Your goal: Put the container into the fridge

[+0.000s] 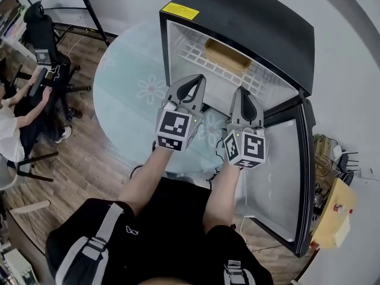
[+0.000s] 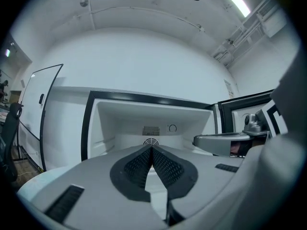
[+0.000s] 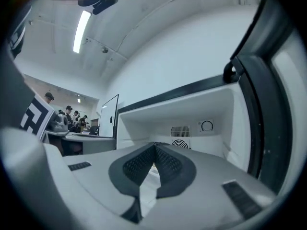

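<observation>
Black shorts (image 1: 172, 218) nearest, forearms out. L gripper (image 1: 199, 79) & R gripper (image 1: 242, 91): jaws pressed together, nothing between them, both held at the fridge (image 1: 249, 22) mouth. Tan container (image 1: 227, 54) sits on wire shelf (image 1: 196, 55) inside. Placement looks done. Door (image 1: 279, 171) open, so prob. only withdrawal/closing left.

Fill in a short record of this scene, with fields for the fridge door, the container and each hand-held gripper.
fridge door: open, swung to the right
container: tan, on the white wire shelf inside the fridge
left hand-held gripper: shut, empty, pointing into the fridge opening
right hand-held gripper: shut, empty, beside the left one
</observation>
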`<state>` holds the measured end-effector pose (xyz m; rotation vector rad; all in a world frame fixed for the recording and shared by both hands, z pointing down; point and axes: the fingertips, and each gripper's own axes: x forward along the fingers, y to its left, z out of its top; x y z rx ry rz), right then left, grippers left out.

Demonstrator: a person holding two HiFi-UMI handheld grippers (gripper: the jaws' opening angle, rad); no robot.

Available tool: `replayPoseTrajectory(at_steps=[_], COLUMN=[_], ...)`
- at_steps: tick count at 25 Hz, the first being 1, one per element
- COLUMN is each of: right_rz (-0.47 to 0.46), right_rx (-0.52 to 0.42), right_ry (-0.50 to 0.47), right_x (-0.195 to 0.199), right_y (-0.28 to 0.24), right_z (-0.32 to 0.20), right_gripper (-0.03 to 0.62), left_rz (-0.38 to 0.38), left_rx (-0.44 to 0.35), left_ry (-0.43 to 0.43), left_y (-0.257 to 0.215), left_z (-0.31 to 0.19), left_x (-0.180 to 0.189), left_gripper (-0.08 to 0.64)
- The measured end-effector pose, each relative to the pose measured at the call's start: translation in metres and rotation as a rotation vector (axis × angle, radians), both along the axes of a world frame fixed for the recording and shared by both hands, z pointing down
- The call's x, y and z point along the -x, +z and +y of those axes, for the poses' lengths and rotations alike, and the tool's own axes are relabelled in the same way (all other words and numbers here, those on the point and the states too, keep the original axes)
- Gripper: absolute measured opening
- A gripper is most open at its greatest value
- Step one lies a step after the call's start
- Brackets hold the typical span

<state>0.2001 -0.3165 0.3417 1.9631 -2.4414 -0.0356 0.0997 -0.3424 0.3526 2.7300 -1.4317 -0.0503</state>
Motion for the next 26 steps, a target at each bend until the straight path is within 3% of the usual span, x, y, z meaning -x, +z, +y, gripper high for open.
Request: replayPoseTrajectory(at_steps=[9, 26], right_rz=[0.02, 0.002], right_rx=[-0.017, -0.043], right_ry=[-0.046, -0.038], right_x=[0.015, 0.004], right_y=[-0.01, -0.02], right_z=[0.035, 0.049], right_gripper=[0.002, 0.002], left_rz=[0.013, -0.024], left_rx=[-0.037, -0.051], left_ry=[0.004, 0.033], left_y=[-0.014, -0.019], left_z=[0.042, 0.051], left_x=[0.0, -0.013], left_gripper=[0.002, 0.002])
